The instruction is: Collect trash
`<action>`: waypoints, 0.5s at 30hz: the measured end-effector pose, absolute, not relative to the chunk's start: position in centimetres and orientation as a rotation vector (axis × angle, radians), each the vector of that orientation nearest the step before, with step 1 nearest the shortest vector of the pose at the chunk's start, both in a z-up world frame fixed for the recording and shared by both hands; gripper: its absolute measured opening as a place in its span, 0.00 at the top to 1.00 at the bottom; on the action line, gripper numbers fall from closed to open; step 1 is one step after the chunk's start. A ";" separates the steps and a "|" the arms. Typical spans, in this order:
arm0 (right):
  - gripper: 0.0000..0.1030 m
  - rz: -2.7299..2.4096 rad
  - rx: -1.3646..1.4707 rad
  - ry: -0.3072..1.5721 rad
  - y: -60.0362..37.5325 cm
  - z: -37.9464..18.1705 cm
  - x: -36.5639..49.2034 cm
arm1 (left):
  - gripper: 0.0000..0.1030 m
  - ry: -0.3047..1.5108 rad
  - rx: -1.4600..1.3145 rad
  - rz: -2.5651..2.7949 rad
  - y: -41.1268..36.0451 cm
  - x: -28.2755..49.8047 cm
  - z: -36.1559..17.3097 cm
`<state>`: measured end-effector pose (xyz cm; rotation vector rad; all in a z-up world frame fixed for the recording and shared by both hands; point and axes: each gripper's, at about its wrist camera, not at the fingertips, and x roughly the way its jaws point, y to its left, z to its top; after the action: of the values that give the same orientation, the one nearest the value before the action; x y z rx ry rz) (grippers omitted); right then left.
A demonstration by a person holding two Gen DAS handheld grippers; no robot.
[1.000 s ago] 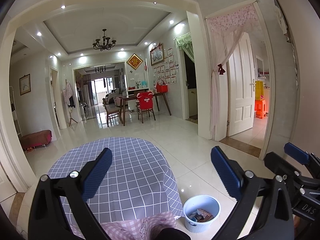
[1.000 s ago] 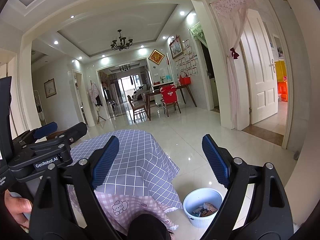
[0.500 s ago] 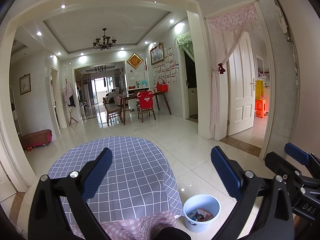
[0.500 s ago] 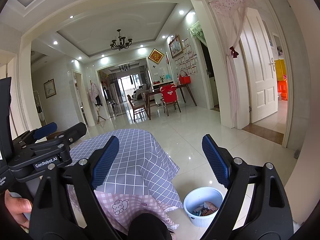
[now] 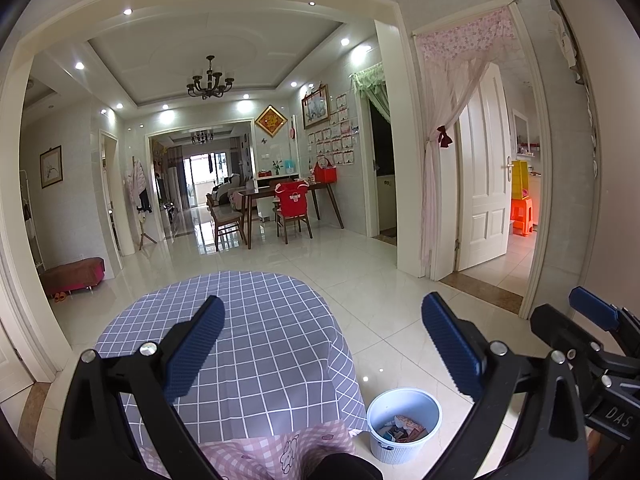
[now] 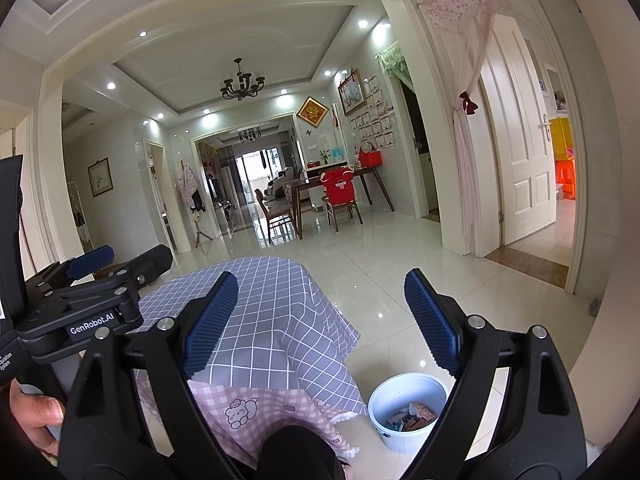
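Both grippers' fingers spread, empty, above checked tablecloth [image 5: 256, 344]; trash bin [image 5: 404, 424] on glossy tile floor [image 5: 380, 280].

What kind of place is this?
Most likely a family home: a dark chandelier over a wooden dining table, and a round table under a grey checked cloth.

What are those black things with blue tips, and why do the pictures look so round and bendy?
Those are two grabbing tools, each held by a person. A camera on each one looks forward past its two blue fingers, and its lens bends the room round. One picture comes from the left claw, the other from the right claw. Both are open and hold nothing. Below them is a table with a checked cloth; I see nothing lying on it. On the floor beside it stands a white bin with trash inside.
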<state>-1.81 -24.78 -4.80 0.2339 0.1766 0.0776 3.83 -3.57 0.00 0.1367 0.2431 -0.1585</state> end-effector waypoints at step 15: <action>0.18 0.082 0.237 0.181 -24.4 -5.0 -1.9 | 0.06 0.243 0.136 -0.158 -3.6 3.8 0.0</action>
<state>-1.86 -24.36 -5.02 0.2370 0.1810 0.0825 3.81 -3.55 -0.05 0.1365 0.2433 -0.1576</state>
